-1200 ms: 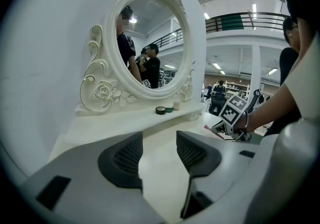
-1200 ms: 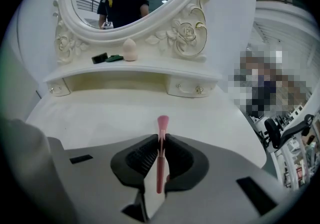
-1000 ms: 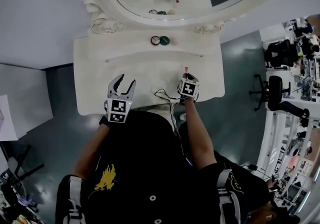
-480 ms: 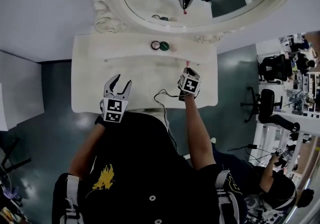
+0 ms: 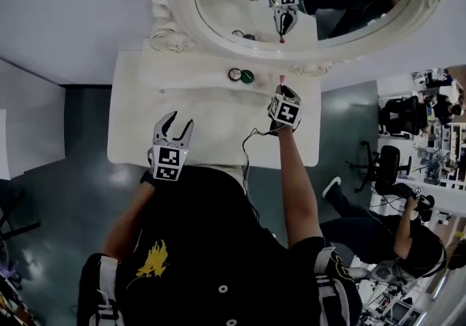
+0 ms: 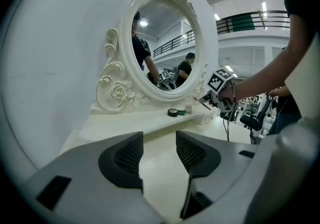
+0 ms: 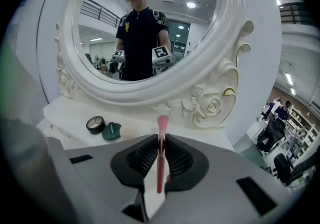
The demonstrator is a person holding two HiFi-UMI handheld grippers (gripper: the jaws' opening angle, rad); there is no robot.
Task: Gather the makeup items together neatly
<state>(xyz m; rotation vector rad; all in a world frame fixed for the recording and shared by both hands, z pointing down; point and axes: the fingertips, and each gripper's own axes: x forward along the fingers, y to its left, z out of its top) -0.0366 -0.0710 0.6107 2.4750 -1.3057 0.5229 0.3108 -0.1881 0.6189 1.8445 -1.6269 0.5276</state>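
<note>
Up and toward the mirror (image 5: 184, 13) goes the right gripper (image 5: 282, 90) vs. a sec ago. Its jaws are pressed tight on a thin pink stick (image 7: 160, 158) (brush or pencil, can't tell), w/ the tip poking out ahead, near the edge of the shelf (image 5: 196, 70) under the mirror. On that shelf, left of the tip, a black round jar (image 5: 234, 74) sits just beside a green piece (image 5: 247, 76). Over the front-left of the table (image 5: 211, 124) the left gripper (image 5: 179, 125) hovers, jaws spread, nothing btwn them.
</note>
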